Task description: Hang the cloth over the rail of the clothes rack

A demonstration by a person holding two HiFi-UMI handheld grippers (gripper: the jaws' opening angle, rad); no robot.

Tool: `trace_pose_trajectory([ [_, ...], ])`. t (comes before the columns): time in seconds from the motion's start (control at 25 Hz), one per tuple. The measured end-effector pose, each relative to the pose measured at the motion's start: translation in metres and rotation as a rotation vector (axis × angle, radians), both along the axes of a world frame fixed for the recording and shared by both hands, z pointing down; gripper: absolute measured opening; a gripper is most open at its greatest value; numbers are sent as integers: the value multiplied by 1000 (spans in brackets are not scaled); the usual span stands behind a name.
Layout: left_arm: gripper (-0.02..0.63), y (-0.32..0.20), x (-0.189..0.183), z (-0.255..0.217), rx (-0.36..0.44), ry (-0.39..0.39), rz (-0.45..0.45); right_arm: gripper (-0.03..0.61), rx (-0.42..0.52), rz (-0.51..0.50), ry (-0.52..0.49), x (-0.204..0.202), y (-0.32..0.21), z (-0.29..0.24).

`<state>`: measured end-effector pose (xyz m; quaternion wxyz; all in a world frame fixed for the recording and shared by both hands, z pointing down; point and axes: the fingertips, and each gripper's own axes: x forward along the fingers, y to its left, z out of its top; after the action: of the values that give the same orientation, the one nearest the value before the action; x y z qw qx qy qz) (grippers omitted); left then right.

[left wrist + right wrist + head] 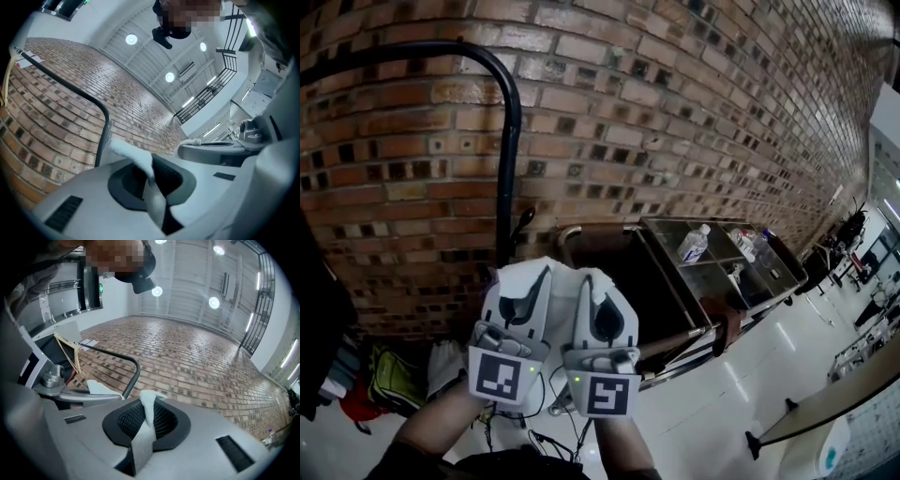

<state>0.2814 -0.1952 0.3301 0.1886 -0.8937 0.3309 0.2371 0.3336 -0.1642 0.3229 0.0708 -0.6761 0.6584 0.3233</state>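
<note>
A white cloth (566,276) is stretched between my two grippers, which I hold side by side and tilted upward in front of the brick wall. My left gripper (530,298) is shut on one edge of the cloth (154,190), which is pinched between its dark pads. The right gripper (598,311) is shut on another edge (146,425). The black rail (441,49) of the clothes rack curves above and left of both grippers, and its post (504,197) drops just behind the left one. The rail also shows ahead of the jaws in the left gripper view (101,123) and the right gripper view (133,367).
A brick wall (675,122) fills the background. To the right stands a metal cart (712,272) with a water bottle (694,244) on it. Bags (394,375) lie on the floor at the left below dark hanging clothing (317,319). A table edge (825,408) crosses the lower right.
</note>
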Motion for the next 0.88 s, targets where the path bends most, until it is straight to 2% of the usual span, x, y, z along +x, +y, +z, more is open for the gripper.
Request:
trace_pose_trajectory([
  [0.2,40,-11,19,-14,20,-11,12,48,-3,3,-1,18,-19,-22],
  [0.4,40,-35,49,-28,-28,-51,45,48,8,3,5,36,-40,-44],
  [0.64,40,-58,78,-63,-8,-30,63,48,56,17,9,60,-59,-77],
  [0.88,40,-74,93,-91,14,-9,69,48,65,18,21,73,-76,-103],
])
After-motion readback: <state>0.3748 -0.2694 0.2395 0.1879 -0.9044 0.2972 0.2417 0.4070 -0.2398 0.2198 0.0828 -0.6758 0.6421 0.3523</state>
